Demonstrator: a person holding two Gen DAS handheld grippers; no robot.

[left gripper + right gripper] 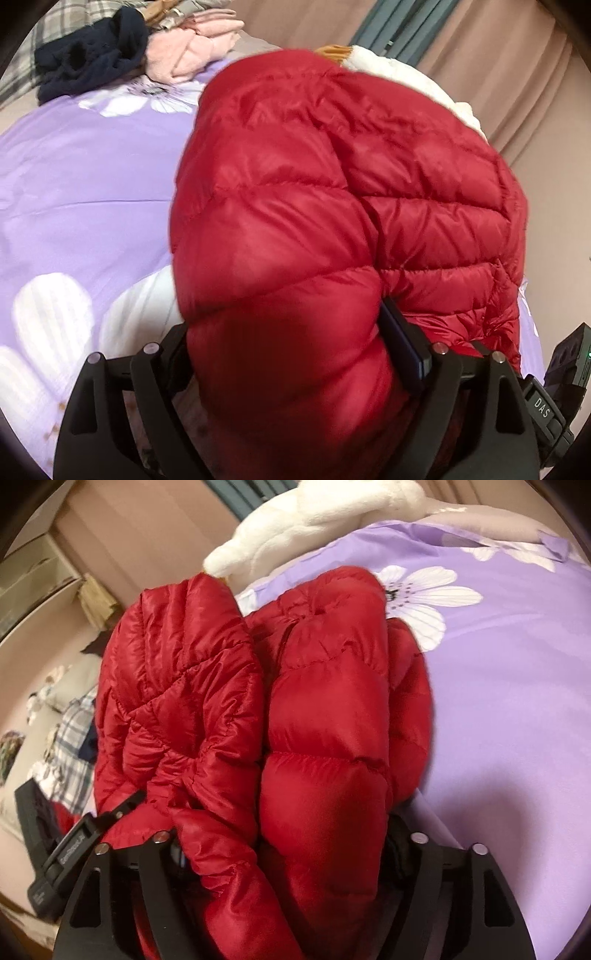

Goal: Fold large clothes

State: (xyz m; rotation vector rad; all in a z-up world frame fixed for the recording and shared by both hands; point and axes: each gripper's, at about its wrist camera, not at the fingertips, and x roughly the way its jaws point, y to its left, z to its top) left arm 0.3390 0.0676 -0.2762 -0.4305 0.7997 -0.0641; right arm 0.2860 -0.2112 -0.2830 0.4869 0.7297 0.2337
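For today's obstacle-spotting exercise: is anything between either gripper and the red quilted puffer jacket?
Nothing visible. The left gripper and right gripper each have the red quilted puffer jacket bunched directly between their fingers, above the purple flowered bedsheet.

A bed under a lilac bedspread [92,177] (white flowers printed on it) stands before beige curtains [517,55].

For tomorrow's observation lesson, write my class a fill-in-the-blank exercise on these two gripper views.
1. Both grippers are clamped on a puffy quilted jacket coloured ____.
2. The purple bedsheet is printed with white ____.
3. Beside the pink garment lies a bundled garment coloured dark ____.
4. The fluffy fabric behind the jacket is ____.

Missing words: red; flowers; navy; white
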